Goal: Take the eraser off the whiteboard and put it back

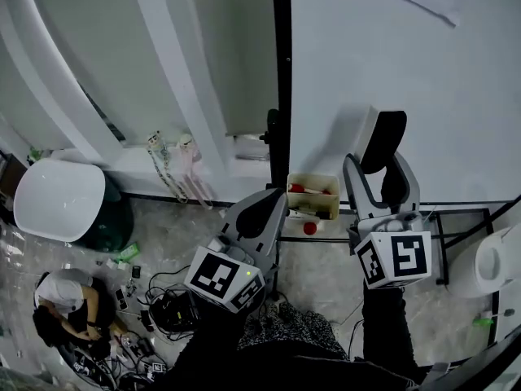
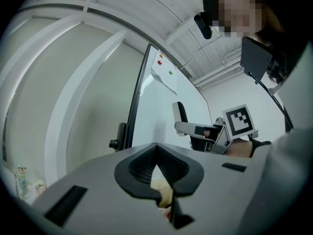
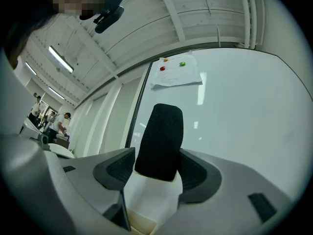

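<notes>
Right gripper (image 3: 156, 166) pinched the black-felted, white-bodied eraser (image 3: 160, 133) near the glossy white whiteboard (image 3: 239, 111); left gripper (image 2: 155, 173) jaws were pressed together, empty.

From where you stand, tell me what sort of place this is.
Likely an office or lab workroom: a big whiteboard on a stand, a box of supplies on its frame, and cables strewn across the floor.
</notes>
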A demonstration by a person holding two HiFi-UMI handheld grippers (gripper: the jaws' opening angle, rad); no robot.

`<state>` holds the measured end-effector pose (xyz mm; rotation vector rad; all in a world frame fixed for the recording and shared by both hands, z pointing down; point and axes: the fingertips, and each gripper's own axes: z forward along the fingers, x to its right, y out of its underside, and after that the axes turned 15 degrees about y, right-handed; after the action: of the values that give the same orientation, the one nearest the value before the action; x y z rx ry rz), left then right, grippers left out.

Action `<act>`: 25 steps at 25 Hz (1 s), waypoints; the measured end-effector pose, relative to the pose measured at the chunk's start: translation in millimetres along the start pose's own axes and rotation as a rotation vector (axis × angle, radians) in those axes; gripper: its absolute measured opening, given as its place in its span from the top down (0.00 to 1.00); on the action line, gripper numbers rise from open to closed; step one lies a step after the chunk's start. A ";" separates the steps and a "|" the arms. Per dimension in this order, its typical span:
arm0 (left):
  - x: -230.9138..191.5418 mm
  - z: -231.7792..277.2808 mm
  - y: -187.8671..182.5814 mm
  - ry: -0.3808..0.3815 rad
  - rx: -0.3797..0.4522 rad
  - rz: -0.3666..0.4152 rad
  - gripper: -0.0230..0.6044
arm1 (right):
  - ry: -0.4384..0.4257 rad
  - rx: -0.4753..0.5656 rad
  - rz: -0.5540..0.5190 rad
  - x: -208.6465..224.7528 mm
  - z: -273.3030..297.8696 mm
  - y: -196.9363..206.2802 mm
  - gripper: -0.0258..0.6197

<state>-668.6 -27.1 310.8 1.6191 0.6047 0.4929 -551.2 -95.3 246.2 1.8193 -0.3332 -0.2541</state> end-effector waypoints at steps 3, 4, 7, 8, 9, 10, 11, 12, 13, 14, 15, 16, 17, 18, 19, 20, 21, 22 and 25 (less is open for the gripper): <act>-4.7 -4.0 4.6 0.013 -0.011 -0.004 0.95 | 0.017 -0.017 -0.003 -5.6 1.4 13.8 0.52; -6.2 -5.1 5.2 0.016 -0.014 -0.004 0.95 | 0.023 -0.023 -0.003 -7.2 1.9 18.9 0.52; -10.6 -7.9 6.8 0.021 -0.020 -0.006 0.95 | 0.038 -0.043 -0.001 -11.2 3.6 36.6 0.52; -11.4 -8.7 7.9 0.023 -0.022 -0.008 0.95 | 0.042 -0.049 0.001 -12.4 4.0 43.3 0.52; -11.7 -9.5 9.2 0.028 -0.024 -0.012 0.95 | 0.047 -0.053 0.005 -13.3 4.0 50.1 0.52; -11.6 -10.2 10.4 0.034 -0.024 -0.017 0.95 | 0.051 -0.057 0.008 -14.2 4.0 57.0 0.52; -11.2 -10.9 11.4 0.039 -0.023 -0.022 0.95 | 0.055 -0.063 0.009 -14.9 4.2 64.3 0.52; -11.1 -11.7 12.1 0.043 -0.021 -0.027 0.95 | 0.058 -0.070 0.010 -15.7 4.6 71.6 0.52; -11.5 -12.6 12.7 0.044 -0.019 -0.030 0.95 | 0.060 -0.078 0.009 -16.6 5.1 78.6 0.52; -12.4 -13.7 13.5 0.043 -0.020 -0.032 0.95 | 0.062 -0.081 0.007 -17.5 5.8 84.9 0.52; -13.6 -14.8 14.5 0.039 -0.022 -0.034 0.95 | 0.062 -0.081 0.000 -18.5 6.4 90.4 0.52; -14.9 -15.9 15.6 0.033 -0.025 -0.037 0.95 | 0.062 -0.077 -0.009 -19.4 6.9 95.5 0.52; -15.9 -16.7 16.7 0.028 -0.028 -0.040 0.95 | 0.063 -0.074 -0.018 -20.1 7.4 100.5 0.52; -16.4 -17.2 17.5 0.024 -0.030 -0.041 0.95 | 0.066 -0.076 -0.021 -20.4 8.1 105.9 0.52; -16.3 -17.4 18.1 0.024 -0.031 -0.041 0.95 | 0.069 -0.084 -0.018 -20.6 9.0 111.3 0.52; -15.8 -17.1 18.7 0.024 -0.032 -0.040 0.95 | 0.072 -0.093 -0.014 -20.9 10.0 116.6 0.52; -15.0 -16.7 19.5 0.026 -0.034 -0.040 0.95 | 0.073 -0.102 -0.014 -21.7 11.0 121.2 0.52; -14.0 -16.4 20.4 0.028 -0.037 -0.040 0.95 | 0.072 -0.111 -0.019 -22.9 11.9 125.0 0.52; -12.4 -16.0 22.8 0.028 -0.042 -0.043 0.95 | 0.065 -0.138 -0.046 -26.7 13.4 134.9 0.52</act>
<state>-685.9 -24.7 335.8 1.5591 0.6446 0.4938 -593.5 -131.7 372.6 1.6967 -0.2230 -0.2435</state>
